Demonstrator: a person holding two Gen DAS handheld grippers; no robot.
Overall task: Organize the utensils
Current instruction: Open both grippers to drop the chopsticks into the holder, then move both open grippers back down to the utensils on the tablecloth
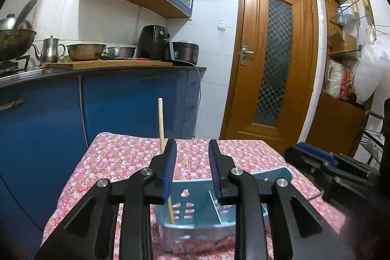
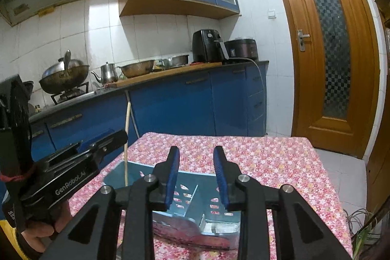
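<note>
Pale-blue translucent plastic caddy [image 1: 195,211] sits on the flowered cloth of the worktop [image 1: 117,157], directly below both of my grippers. It is a divided utensil holder with cut-out holes in its walls and thin partition plates inside.

One wooden chopstick [image 1: 160,123] stands in its left compartment, long axis near vertical, tip resting at the caddy floor, top leaning slightly toward 11 o'clock. From my left gripper [image 1: 192,162] it lies at 9 o'clock, just beside the outer face of the left finger, not between the pads. From my right gripper [image 2: 196,172] the same stick [image 2: 126,128] is at 10 o'clock, farther off. Left hand is nearer.

Both grippers stand part open, blue ribbed pads facing, nothing between them.

Stick: smooth, round, light bamboo or wood; likely to tip easily. Caddy: rigid, glossy, light. Cloth: soft, printed, slightly rumpled.
</note>
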